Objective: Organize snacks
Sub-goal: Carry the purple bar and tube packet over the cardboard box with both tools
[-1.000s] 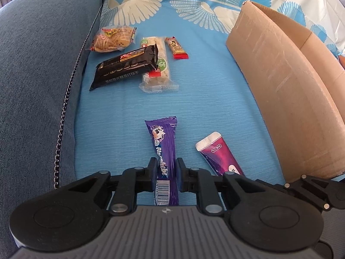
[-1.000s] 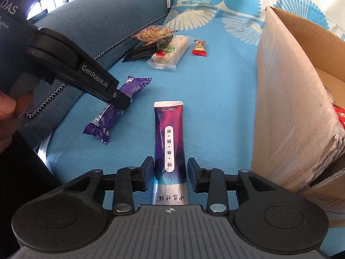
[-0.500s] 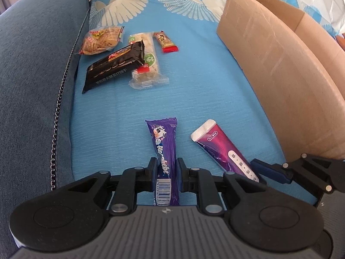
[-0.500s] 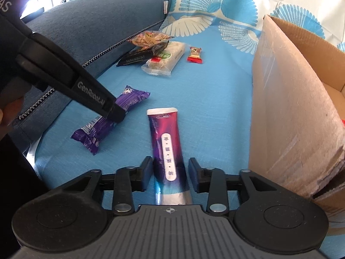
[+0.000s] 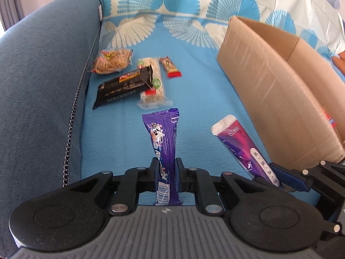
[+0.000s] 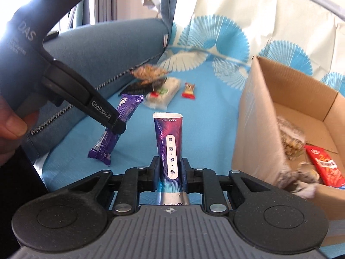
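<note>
My left gripper (image 5: pixel 165 173) pinches the purple bar (image 5: pixel 164 138), my right gripper (image 6: pixel 170 170) pinches the magenta sachet (image 6: pixel 169 142); next, carry both over the cardboard box (image 6: pixel 256 116) wall and release

The purple bar's (image 5: pixel 165 149) near end is hidden behind the left gripper's (image 5: pixel 165 178) body at 6 o'clock. The pouch's (image 6: pixel 170 149) silver end likewise slips under the right gripper (image 6: pixel 170 173). The box (image 6: pixel 256 133) is cut off at 3 o'clock; its contents (image 6: pixel 291 142) are blurred. The black pack (image 5: pixel 124 88) overlaps the pale bar (image 5: pixel 154 90). Far snacks' print is too small to read.
</note>
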The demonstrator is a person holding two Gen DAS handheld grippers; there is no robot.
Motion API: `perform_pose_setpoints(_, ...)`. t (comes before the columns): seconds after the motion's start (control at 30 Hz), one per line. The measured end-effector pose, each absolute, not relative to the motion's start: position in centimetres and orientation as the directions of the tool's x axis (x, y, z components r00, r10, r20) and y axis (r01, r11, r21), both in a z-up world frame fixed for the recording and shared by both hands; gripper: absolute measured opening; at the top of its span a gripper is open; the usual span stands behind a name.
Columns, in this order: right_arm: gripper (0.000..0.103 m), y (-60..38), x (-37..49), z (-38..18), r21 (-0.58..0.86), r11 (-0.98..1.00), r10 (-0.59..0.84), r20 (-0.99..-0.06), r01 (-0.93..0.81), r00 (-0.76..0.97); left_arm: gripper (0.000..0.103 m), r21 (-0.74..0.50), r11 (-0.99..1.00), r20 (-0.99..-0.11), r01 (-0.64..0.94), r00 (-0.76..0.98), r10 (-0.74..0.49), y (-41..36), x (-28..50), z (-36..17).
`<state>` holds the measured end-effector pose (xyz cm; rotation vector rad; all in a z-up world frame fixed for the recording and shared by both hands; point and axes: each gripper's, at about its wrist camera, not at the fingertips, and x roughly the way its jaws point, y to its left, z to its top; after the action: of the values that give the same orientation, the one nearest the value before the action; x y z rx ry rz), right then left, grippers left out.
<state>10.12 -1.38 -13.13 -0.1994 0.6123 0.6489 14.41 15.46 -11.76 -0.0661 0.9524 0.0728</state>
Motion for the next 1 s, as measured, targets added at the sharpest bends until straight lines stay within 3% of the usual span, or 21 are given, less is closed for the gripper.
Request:
perform_pose_setpoints(0.23,0.021,-3.2,8.1,-10.5,0.019,0.797,0.522,-0.523,-0.603,0.674,0.015,-0.105,0.991,-0.765,-0.087,0.644,-0.024,16.4,12.3,-10.2)
perform_pose_setpoints(0.73,0.021,-10.9,8.1,0.3,0.044,0.837,0.538,-0.257,-0.546,0.803,0.015,-0.151,0.988,-0.712,-0.029,0.696,-0.089,15.9,10.6,-9.3)
perform_pose_setpoints(1.0,0.021,-14.8,10.9,-4.7,0.091,0.899,0.436,-0.302,-0.429,0.848,0.015,-0.168,0.985,-0.696,-0.03,0.711,-0.097,16.2,10.8,-9.3)
